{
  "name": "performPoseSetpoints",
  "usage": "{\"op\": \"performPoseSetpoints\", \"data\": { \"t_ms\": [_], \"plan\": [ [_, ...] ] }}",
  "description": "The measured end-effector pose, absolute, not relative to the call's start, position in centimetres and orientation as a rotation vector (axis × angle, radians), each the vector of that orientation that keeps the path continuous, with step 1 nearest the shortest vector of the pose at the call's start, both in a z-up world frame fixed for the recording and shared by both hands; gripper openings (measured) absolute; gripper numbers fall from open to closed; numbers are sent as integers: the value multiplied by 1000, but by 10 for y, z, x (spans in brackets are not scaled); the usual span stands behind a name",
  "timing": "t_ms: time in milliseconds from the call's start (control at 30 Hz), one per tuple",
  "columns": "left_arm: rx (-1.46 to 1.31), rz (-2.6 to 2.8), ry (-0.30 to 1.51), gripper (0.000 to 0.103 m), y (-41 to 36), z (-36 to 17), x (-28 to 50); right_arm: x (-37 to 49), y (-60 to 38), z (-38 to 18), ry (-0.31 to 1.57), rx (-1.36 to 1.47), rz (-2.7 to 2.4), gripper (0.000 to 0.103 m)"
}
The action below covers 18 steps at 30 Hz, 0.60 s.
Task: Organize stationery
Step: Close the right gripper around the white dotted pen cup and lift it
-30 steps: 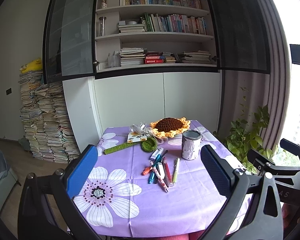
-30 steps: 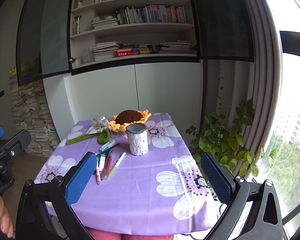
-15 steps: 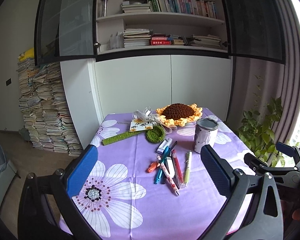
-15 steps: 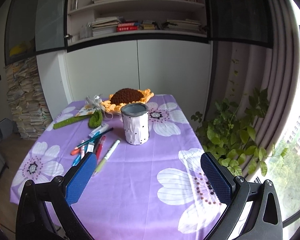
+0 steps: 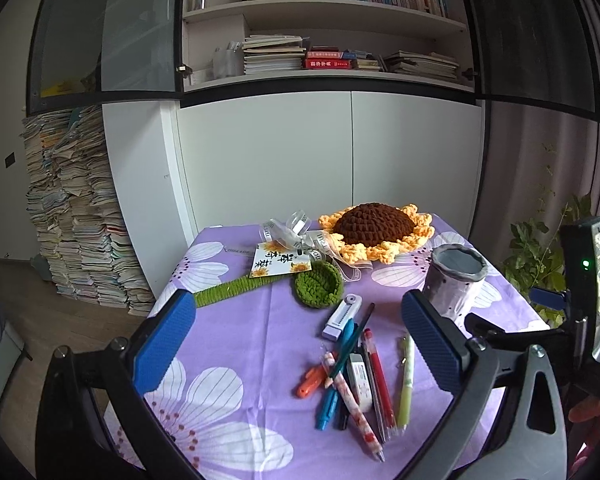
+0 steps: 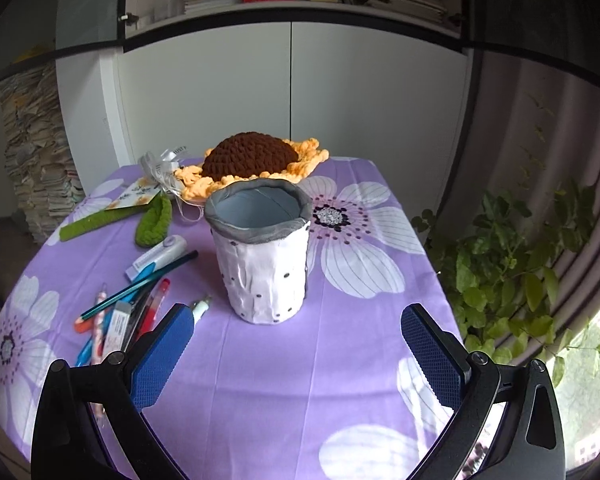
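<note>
Several pens and markers point(image 5: 356, 376) lie in a loose pile on the purple flowered tablecloth point(image 5: 236, 344), with a white eraser point(image 5: 358, 376) and a lilac correction tape point(image 5: 342, 316). A white pen cup with a grey rim point(image 6: 260, 256) stands upright and looks empty; it also shows in the left wrist view point(image 5: 456, 284). My left gripper point(image 5: 296, 344) is open and empty, hovering near the pens. My right gripper point(image 6: 296, 356) is open and empty, just short of the cup. The pile shows in the right wrist view point(image 6: 128, 308) at the left.
A crocheted sunflower point(image 5: 376, 232) with a green stem point(image 5: 236, 290), leaf point(image 5: 318, 288), ribbon and card point(image 5: 280, 262) lies at the table's far side. White cabinets and bookshelves stand behind. A plant point(image 6: 512, 264) is at the right, stacked papers point(image 5: 76, 216) at the left.
Both grippers have moved forward and lower toward the table. The pens and the cup now look larger and closer. Nothing on the table has moved.
</note>
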<state>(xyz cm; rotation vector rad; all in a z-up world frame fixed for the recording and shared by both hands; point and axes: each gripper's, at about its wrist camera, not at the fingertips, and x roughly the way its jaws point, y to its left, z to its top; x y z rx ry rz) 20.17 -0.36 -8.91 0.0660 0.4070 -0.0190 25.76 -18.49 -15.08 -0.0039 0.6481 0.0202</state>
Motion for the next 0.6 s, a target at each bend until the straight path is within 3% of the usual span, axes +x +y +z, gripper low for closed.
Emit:
{"op": "performPoseSetpoints", "data": {
  "t_ms": [600],
  "plan": [
    [18,-3,471,102,20,-110,232,329,-169,-180,727,15,6,103]
  ]
}}
